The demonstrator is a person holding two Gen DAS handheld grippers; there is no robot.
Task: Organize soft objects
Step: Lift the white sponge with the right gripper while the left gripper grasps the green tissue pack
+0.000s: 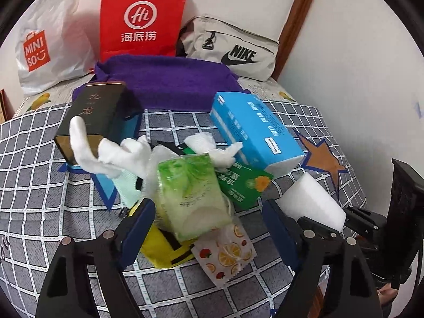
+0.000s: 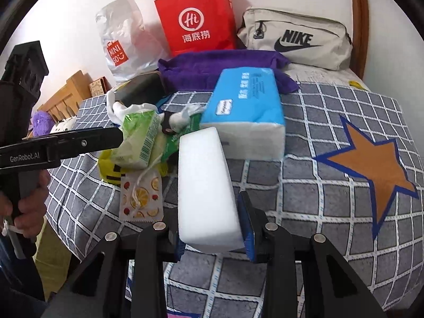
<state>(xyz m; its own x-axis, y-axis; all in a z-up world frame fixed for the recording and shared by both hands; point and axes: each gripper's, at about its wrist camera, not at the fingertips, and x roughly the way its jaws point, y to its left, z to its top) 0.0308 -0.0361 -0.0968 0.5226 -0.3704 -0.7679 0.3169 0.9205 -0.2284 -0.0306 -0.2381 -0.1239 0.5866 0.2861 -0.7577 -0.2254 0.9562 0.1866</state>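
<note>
1. We log the right gripper [image 2: 212, 228]; its fingers clench a white foam block [image 2: 206, 185] above the checked bedspread [image 2: 331, 111].
2. We log the left gripper [image 1: 209, 214]; fingers released around a green tissue pack [image 1: 190, 193] amid the pile; blue tissue pack [image 1: 254, 132] beside.

Black hand-held gripper [image 2: 212, 225] w/ blue pads [image 2: 245, 228]

Bright, soft shadows, fisheye-warped edges
</note>
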